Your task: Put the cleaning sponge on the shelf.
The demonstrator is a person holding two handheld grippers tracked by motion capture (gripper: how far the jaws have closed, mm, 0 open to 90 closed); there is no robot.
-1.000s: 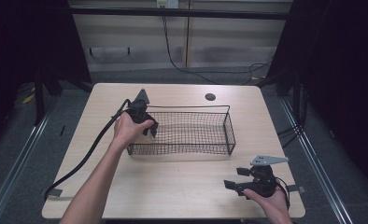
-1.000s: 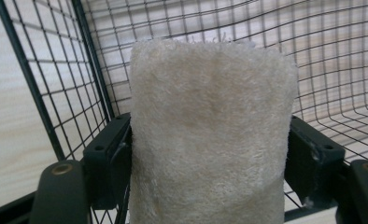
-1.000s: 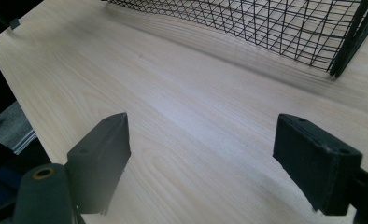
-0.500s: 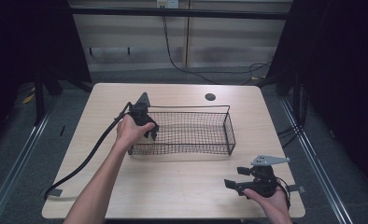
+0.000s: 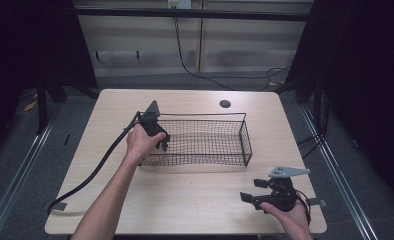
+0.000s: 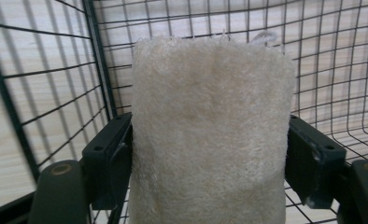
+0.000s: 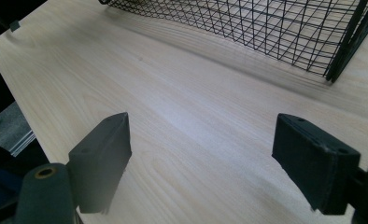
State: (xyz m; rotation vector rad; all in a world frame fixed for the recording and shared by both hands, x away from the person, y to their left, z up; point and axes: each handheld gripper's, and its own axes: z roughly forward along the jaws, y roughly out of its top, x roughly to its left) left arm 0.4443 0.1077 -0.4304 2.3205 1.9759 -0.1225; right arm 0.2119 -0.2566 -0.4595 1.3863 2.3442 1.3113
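My left gripper [image 5: 157, 140] pinches the cream towel [image 6: 210, 135] inside the wire basket [image 5: 245, 142], 9 o'clock end. Not released yet. Right gripper [image 7: 205, 163] spread, idle over tabletop [image 5: 185, 200] at 5 o'clock.

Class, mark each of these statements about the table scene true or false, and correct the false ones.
1. The left gripper clamps a cream fluffy cloth pad. True.
2. The right gripper holds a sponge. False: its jaws stand open over bare table with nothing between them.
3. The black wire mesh basket sits on the light wooden table. True.
4. The left gripper is far from the basket. False: it is at the basket's left end, mesh close behind the pad.
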